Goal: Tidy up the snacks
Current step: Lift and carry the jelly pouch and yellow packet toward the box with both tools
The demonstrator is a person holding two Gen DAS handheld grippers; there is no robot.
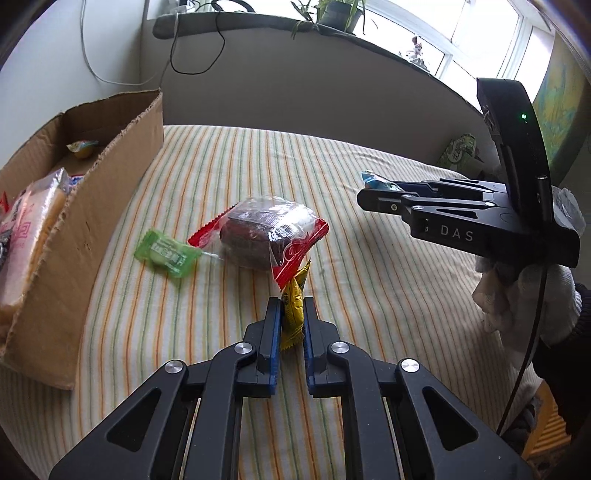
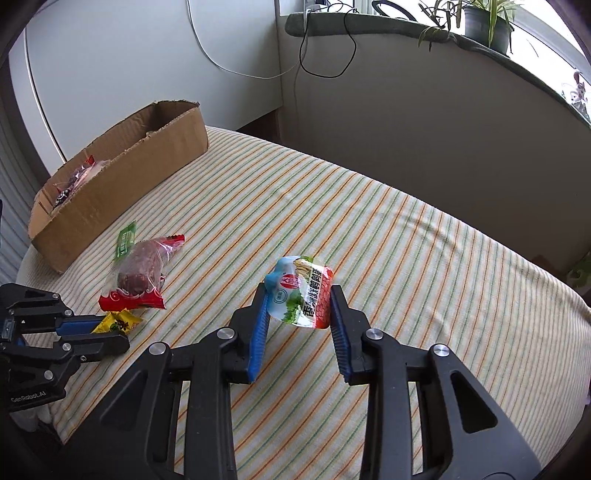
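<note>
Black plastic forms both tongs, each with blue ribbed pads. The left gripper (image 1: pixel 291 314) is narrowed onto a small yellow foil snack packet (image 1: pixel 293 314), pinched between its pads just above the cloth. The right gripper (image 2: pixel 298 299) grips a white, blue and red printed snack pouch (image 2: pixel 303 293), its pads pressed against both sides of the pouch.

Hidden or unclear: the brown corrugated cardboard box (image 1: pixel 92 221), ahead and to the left of the left gripper, is cut off at the edge of the left wrist view, so its contents cannot be fully counted. A pale pink-and-white bag (image 1: pixel 33 236) and a small yellow item (image 1: pixel 83 147) show inside; other packets there are partly cropped. From the left wrist view, only a blue corner of the right gripper's pouch is visible. The white-gloved hand (image 1: pixel 528 295) holding the right gripper is partly out of frame.

Count on the cloth: two loose items. One clear wrapper with red ends holding a dark brown cake (image 1: pixel 264 236) lies just ahead of the left gripper, touching the yellow packet's tip. One small translucent green candy wrapper (image 1: pixel 164 253) lies just left of that cake. One packet is held in each gripper.

Surface: a cream cloth with orange and green stripes (image 2: pixel 406 240). Beyond it stand grey walls, a dark sill with potted plants (image 2: pixel 484 22), dangling cables, and bright windows.
</note>
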